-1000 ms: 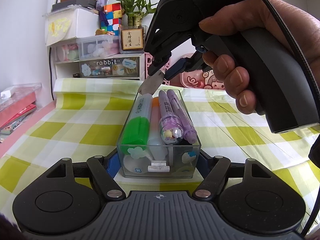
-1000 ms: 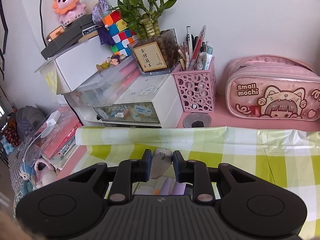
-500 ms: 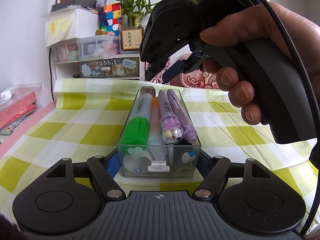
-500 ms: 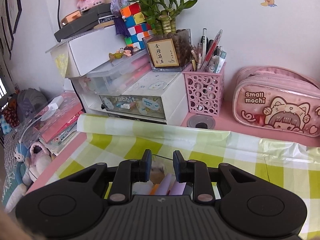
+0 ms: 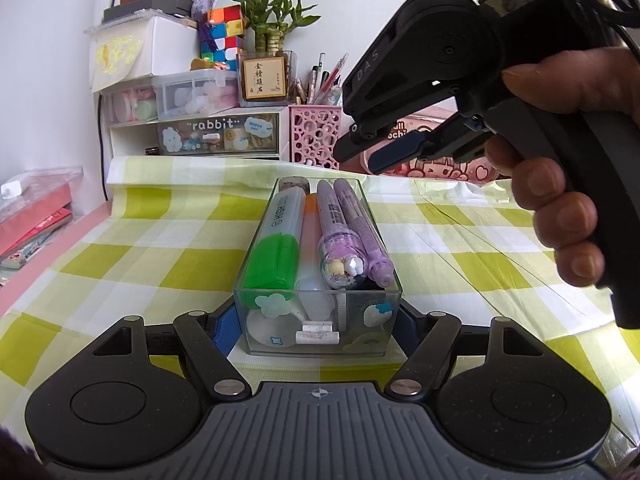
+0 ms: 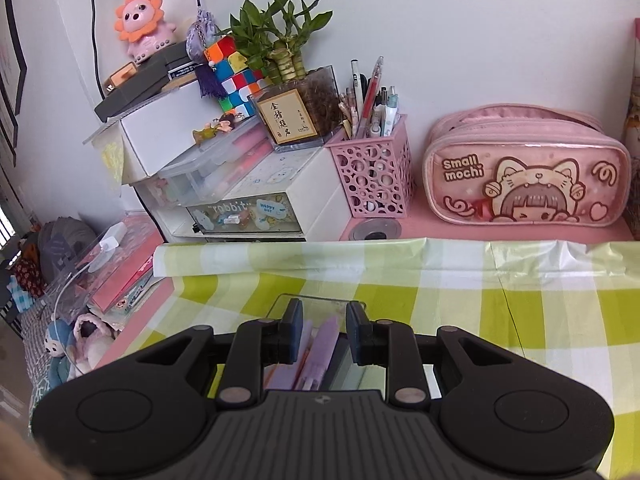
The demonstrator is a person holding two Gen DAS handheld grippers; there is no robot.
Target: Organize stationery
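Observation:
A clear plastic box [image 5: 360, 336] stands on the green checked cloth, and my left gripper [image 5: 316, 322] is shut on its near end, blue pads against both side walls. Inside lie a green highlighter [image 5: 276, 256], an orange marker [image 5: 310, 232], two purple pens [image 5: 344, 240] and, at the far end, a grey eraser [image 5: 294, 182]. My right gripper [image 5: 362, 156], held by a hand, hovers above and to the right of the box's far end. In the right wrist view that gripper [image 6: 324, 332] is open with nothing between its fingers, and the box [image 6: 316, 300] lies below.
Along the back wall stand a white drawer unit [image 6: 248, 216], a pink perforated pen holder [image 6: 376, 176] and a pink pencil case [image 6: 524, 176]. Stacked books and a clear case [image 6: 120, 272] sit off the cloth's left edge. A round grommet [image 6: 376, 232] lies behind the cloth.
The right gripper let go of the grey eraser, which now lies at the box's far end. It then rose and drew back to the right. The left gripper kept still.

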